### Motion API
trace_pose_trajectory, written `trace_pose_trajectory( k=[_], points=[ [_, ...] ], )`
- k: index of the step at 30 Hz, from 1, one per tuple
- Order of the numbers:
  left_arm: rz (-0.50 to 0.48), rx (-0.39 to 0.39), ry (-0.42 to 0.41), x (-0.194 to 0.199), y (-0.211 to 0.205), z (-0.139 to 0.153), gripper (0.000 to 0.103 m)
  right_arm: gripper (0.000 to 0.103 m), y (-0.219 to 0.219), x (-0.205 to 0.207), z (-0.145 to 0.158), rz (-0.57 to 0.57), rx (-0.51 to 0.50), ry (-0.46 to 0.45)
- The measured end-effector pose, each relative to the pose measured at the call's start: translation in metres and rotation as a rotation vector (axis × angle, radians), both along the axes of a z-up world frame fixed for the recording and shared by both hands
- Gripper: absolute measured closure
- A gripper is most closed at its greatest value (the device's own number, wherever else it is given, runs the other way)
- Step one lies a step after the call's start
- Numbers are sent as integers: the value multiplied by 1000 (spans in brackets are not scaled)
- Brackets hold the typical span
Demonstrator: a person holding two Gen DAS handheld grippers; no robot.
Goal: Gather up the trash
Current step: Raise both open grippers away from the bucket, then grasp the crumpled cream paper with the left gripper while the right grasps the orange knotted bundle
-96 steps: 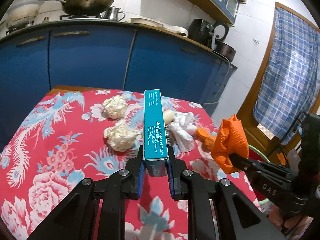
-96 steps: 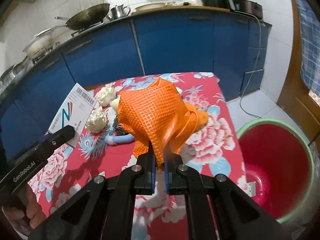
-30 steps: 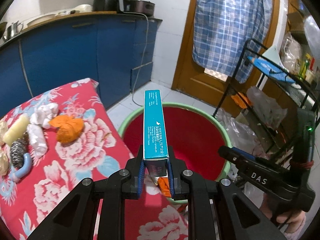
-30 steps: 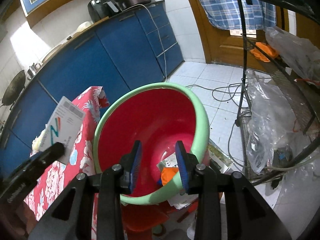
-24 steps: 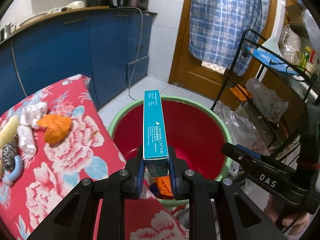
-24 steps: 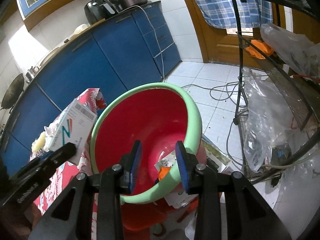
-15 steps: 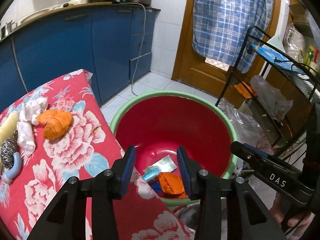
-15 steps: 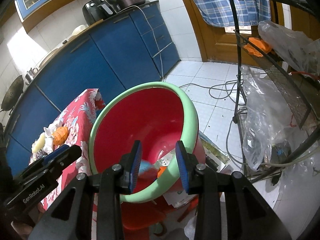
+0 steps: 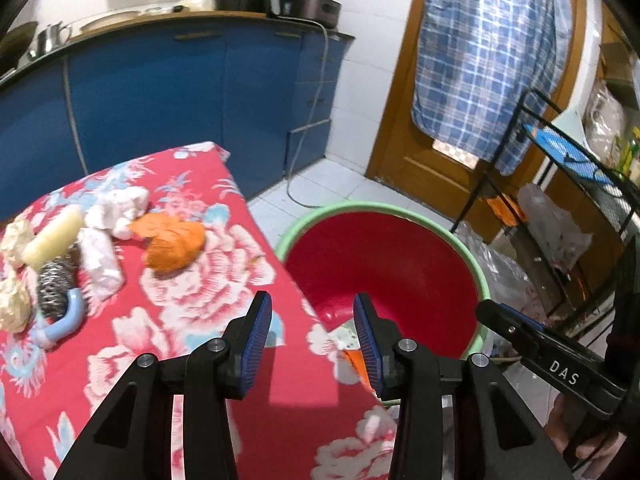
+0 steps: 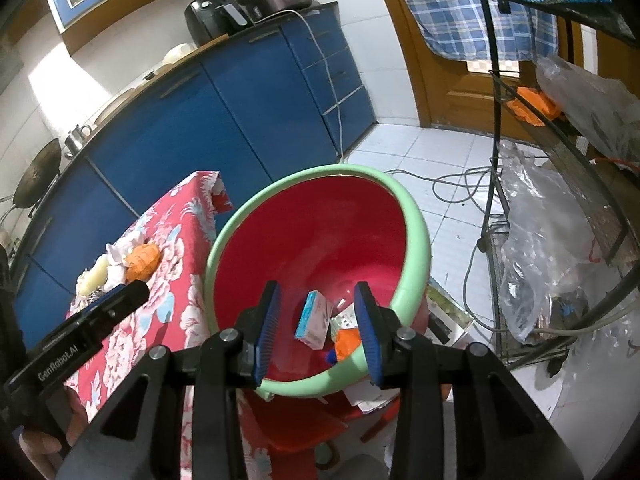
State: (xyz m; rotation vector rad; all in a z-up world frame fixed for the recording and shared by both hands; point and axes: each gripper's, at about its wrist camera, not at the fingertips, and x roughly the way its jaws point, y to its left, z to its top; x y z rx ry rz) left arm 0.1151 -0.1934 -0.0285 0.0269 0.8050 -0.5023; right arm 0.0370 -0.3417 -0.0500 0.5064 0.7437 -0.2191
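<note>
A red basin with a green rim [image 9: 482, 280] [image 10: 420, 240] stands beside the table with the red floral cloth [image 9: 120, 360]. In the basin lie a teal box [image 10: 314, 318] and an orange glove [image 10: 346, 342]. My left gripper [image 9: 312, 304] is open and empty over the table's corner, next to the basin rim. My right gripper [image 10: 317, 292] hangs over the basin; its jaws are opening a little, with nothing between them. On the table lie another orange glove [image 9: 174, 242], white tissues [image 9: 116, 208], a steel scourer [image 9: 54, 282], crumpled paper balls [image 9: 12, 304] and a pale roll [image 9: 52, 236].
Blue kitchen cabinets [image 9: 160, 100] run behind the table. A black wire rack [image 10: 496, 120] with plastic bags [image 10: 532, 256] stands right of the basin. A cable [image 10: 452, 184] trails over the white tiled floor. A checked cloth [image 9: 488, 48] hangs on the wooden door.
My left gripper opened and let go of the teal box, which now lies in the basin. It then swung left, back over the table's corner. The right gripper stayed over the basin.
</note>
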Motion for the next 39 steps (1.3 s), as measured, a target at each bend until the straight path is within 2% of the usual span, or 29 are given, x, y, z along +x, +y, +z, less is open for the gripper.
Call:
trace_pose_trajectory(
  k=[20, 34, 39],
  points=[
    [252, -21, -39, 15, 112, 20, 59, 55, 67, 35, 20, 155, -35, 4],
    [449, 18, -45, 35, 204, 20, 59, 48, 126, 81, 27, 273, -59, 19],
    [505, 15, -15, 46, 231, 10, 59, 47, 145, 102, 28, 309, -75, 18]
  ],
)
